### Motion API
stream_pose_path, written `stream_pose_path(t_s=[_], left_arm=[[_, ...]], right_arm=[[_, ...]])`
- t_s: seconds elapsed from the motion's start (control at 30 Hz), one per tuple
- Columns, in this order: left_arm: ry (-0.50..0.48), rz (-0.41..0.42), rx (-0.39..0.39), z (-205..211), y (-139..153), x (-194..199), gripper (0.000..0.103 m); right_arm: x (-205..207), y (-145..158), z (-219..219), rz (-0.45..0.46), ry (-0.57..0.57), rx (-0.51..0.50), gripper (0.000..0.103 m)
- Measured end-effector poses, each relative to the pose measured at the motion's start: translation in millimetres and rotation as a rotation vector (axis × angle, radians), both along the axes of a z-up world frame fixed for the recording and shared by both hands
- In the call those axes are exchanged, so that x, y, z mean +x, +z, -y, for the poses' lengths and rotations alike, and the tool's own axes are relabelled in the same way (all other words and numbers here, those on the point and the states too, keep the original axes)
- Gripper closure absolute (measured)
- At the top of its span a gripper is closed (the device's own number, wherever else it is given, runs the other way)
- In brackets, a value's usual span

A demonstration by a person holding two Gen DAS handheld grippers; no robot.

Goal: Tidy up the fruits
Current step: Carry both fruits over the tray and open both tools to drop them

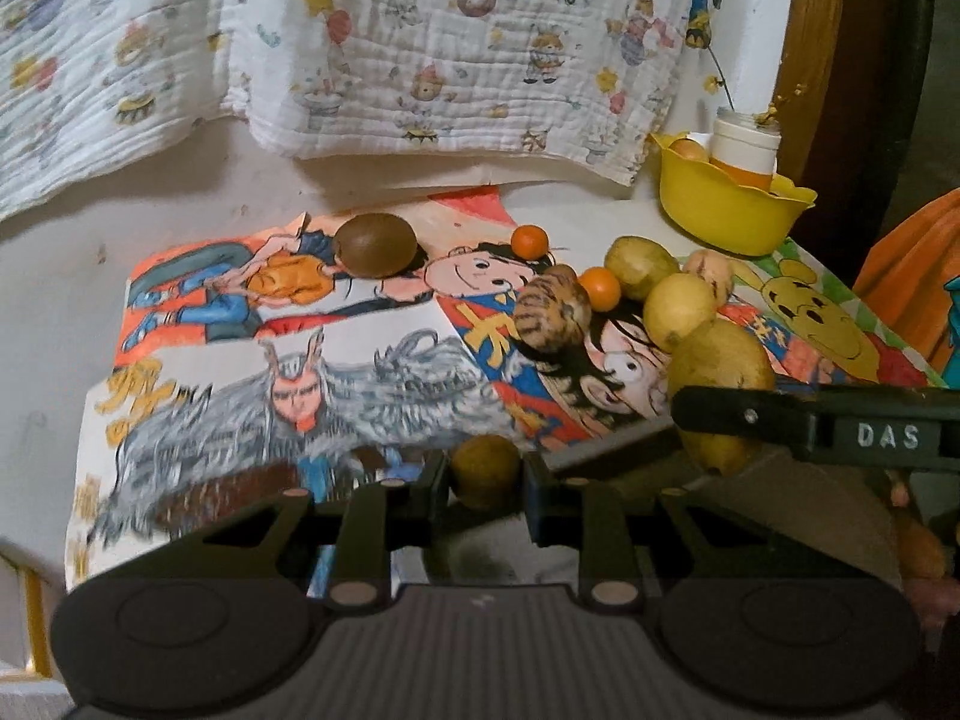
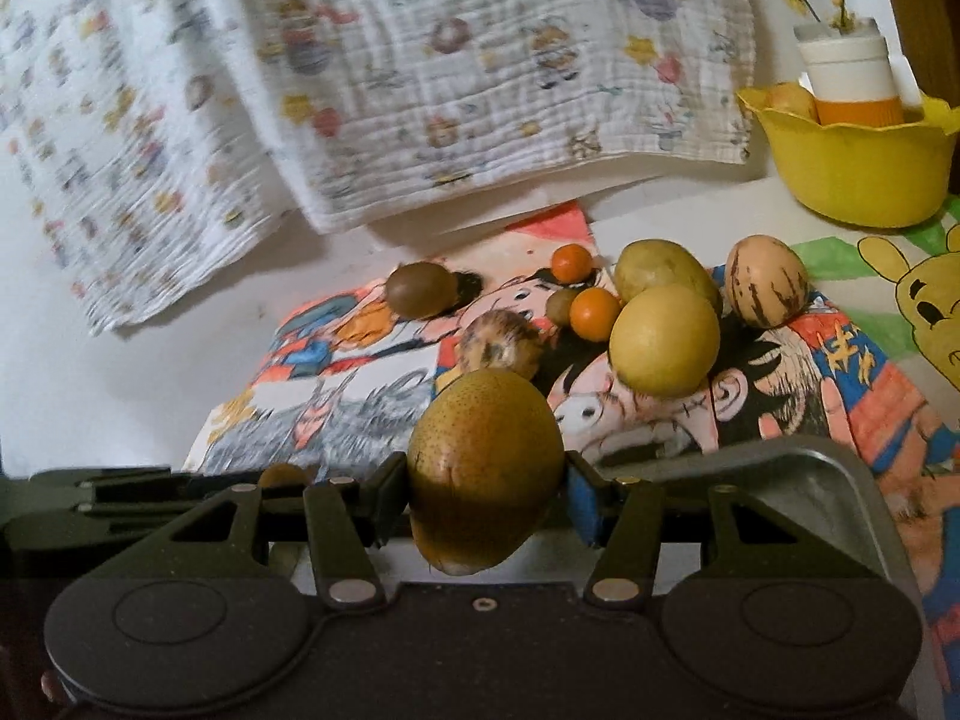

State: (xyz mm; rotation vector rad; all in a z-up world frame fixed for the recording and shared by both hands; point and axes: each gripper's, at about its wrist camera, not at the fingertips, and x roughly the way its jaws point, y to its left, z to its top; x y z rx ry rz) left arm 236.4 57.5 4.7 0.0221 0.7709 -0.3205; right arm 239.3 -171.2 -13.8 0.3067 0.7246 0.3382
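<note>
My left gripper (image 1: 486, 474) pinches a small round olive-brown fruit (image 1: 485, 469), its pads pressed tight on a dull, matte skin; only my left view shows it clearly, while in the right view it is just a brown sliver behind my left fingers. My right gripper (image 2: 486, 480) is clamped on a big speckled pear (image 2: 485, 468), yellow-green with fine brown dots and a darker underside, bulging between the black and blue pads; in the left view that pear (image 1: 720, 384) shows only as a pale lump behind my right finger, which bears white letters. Both held fruits hang above the near edge of the table, over a grey metal tray (image 2: 840, 480) that the right view shows best. Beyond them loose fruits lie on glossy cartoon drawings (image 1: 300, 324): a smooth lemon (image 2: 665, 341), a striped egg-shaped fruit (image 2: 765, 279), two small shiny oranges (image 2: 594, 313), a brown kiwi (image 2: 420, 289). A wavy-rimmed yellow plastic bowl (image 2: 852, 180) stands at the far right, and a crinkled printed cloth (image 1: 420, 48) hangs behind.
</note>
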Motion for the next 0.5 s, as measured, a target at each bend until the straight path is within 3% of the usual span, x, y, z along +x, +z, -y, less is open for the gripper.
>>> stream_pose_path(t_s=[0.27, 0.5], left_arm=[[0.016, -0.009, -0.024, 1, 5, -51, 0.075], [0.008, -0.026, -0.038, 9, 3, -90, 0.075]], right_arm=[[-54, 4, 3, 0.010, 0.111, -0.054, 0.047], [-89, -2, 5, -0.034, 0.158, -0.070, 0.047]])
